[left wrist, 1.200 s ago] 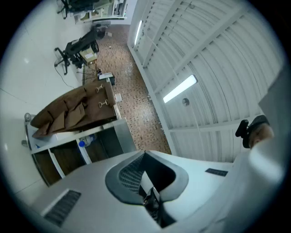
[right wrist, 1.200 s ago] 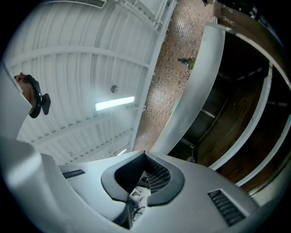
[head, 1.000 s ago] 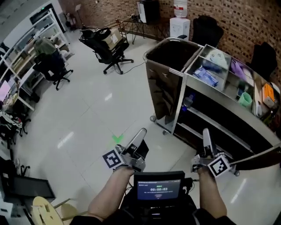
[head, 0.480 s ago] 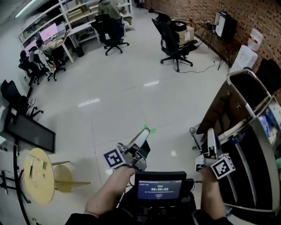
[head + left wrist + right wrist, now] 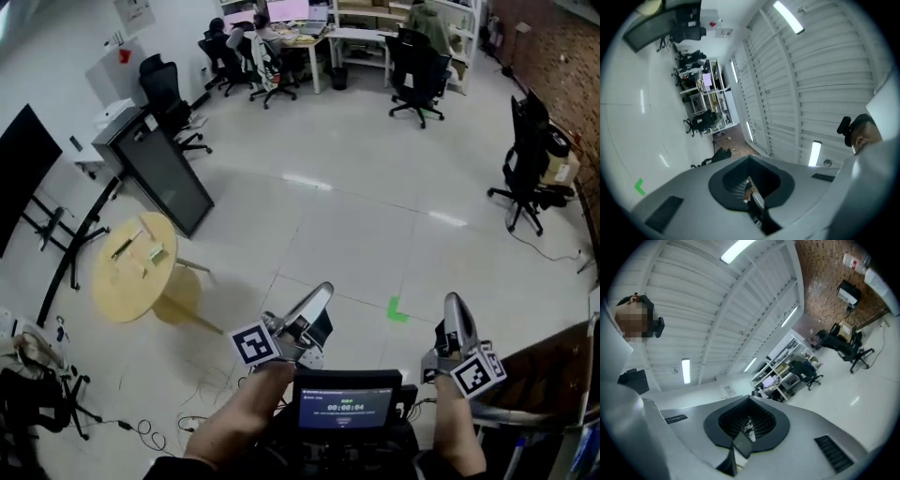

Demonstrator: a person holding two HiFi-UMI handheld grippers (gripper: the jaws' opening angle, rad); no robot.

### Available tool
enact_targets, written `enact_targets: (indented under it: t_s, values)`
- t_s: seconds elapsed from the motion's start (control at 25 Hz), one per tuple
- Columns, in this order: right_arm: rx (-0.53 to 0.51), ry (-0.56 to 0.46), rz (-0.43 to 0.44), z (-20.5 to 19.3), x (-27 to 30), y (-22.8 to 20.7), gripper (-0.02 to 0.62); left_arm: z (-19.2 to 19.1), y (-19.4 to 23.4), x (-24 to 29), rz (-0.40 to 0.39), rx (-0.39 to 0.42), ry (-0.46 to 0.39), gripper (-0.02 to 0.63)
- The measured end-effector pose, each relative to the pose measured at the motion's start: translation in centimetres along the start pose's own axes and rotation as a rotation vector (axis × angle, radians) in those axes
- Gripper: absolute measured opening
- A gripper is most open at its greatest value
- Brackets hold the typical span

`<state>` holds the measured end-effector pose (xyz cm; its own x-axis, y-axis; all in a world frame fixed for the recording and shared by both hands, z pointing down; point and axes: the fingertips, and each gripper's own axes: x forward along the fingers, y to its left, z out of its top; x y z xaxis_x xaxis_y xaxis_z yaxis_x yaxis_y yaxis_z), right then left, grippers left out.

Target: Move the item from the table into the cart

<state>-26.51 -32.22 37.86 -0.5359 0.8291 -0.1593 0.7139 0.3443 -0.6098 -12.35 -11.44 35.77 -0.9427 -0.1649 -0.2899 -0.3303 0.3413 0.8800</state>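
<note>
Left gripper [image 5: 322, 291] and right gripper [image 5: 455, 305] hang low in front of the person. Each has its jaws pressed together on nothing.

The task's item lies on the round pale-wood counter [image 5: 131, 289] at the left, well apart from both grippers. Two small things show there, a thin pale strip [image 5: 125, 247] and a small greenish block [image 5: 156, 253]. Which one is meant cannot be told.

Either is judged light and stiff. A pinch across the narrow sides should serve, once the jaws are spread.

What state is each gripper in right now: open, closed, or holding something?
Left gripper: closed, jaws together, holding nothing.
Right gripper: closed, jaws together, holding nothing.
</note>
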Motion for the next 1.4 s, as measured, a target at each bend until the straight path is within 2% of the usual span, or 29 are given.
enact_targets:
  t_s: [0.16,0.28,0.36,0.56,0.64,0.8,1.04,1.24,1.4]
  values:
    - [0.027,0.133,0.191,-6.2,10.3,5.2,0.005,8.1,2.5,-6.0,0.096,0.076,-0.168,0.005]
    - [-0.009,0.222,0.338,-12.0,16.7,12.8,0.005,15.2,2.9,-13.2,0.141,0.128,-0.285,0.005]
    - [-0.027,0.262,0.403,-16.4,20.8,17.9,0.005,20.1,3.2,-18.8,0.164,0.144,-0.367,0.005]
    - [-0.041,0.410,0.570,-30.0,28.6,31.3,0.005,31.1,4.5,-34.1,0.261,0.240,-0.558,0.005]
    - [-0.064,0.462,0.620,-34.7,31.1,36.2,0.005,34.7,4.8,-39.5,0.302,0.273,-0.618,0.005]
    - [-0.086,0.514,0.712,-41.1,36.0,44.0,0.005,40.8,4.1,-47.3,0.344,0.324,-0.719,0.005]
    - [-0.032,0.611,0.831,-51.8,44.4,53.6,0.005,49.9,5.3,-57.5,0.456,0.372,-0.887,0.005]
    - [-0.009,0.683,0.926,-60.5,54.1,60.0,0.005,59.3,9.3,-63.2,0.585,0.414,-0.973,0.005]
    - [-0.007,0.741,1.006,-65.7,62.4,65.1,0.005,67.3,11.4,-65.9,0.658,0.439,-1.035,0.005]
